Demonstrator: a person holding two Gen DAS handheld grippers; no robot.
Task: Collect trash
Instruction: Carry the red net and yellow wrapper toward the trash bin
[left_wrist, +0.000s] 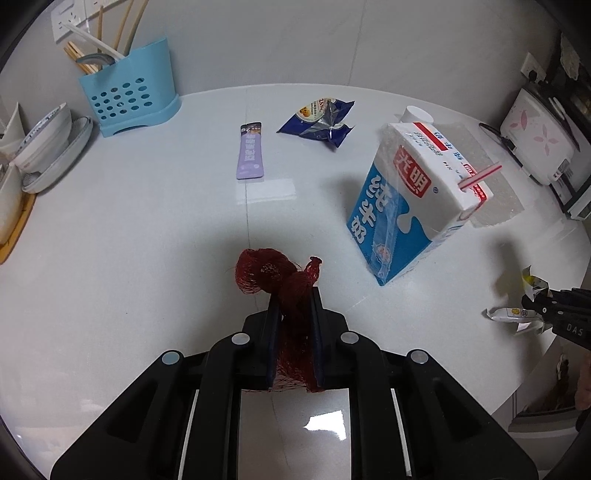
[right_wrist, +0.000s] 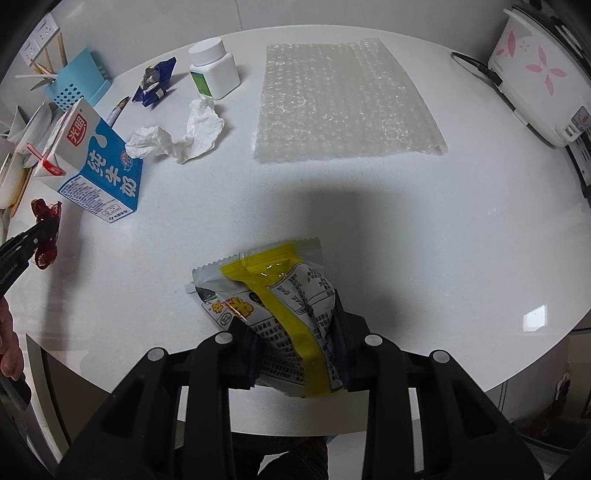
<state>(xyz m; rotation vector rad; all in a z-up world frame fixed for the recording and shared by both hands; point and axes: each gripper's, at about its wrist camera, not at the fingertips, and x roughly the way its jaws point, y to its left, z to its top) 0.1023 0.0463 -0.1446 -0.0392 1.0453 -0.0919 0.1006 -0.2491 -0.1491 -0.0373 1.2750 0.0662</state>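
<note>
My left gripper (left_wrist: 294, 295) is shut on a red mesh net (left_wrist: 266, 271), held just above the white table (left_wrist: 147, 240). My right gripper (right_wrist: 291, 317) is shut on a yellow and silver snack wrapper (right_wrist: 266, 284), also off the surface. A blue and white milk carton (left_wrist: 406, 206) with a striped straw stands upright between them. Farther back lie a purple sachet (left_wrist: 250, 153) and a dark blue wrapper (left_wrist: 321, 120). In the right wrist view, a crumpled tissue (right_wrist: 184, 133), a sheet of bubble wrap (right_wrist: 343, 107) and a white bottle (right_wrist: 214, 70) rest on the table.
A blue utensil holder (left_wrist: 129, 92) and stacked bowls (left_wrist: 48, 144) stand at the back left. A white rice cooker (right_wrist: 539, 74) with its cord sits at the back right. The round table's edge (right_wrist: 498, 380) runs close behind both grippers.
</note>
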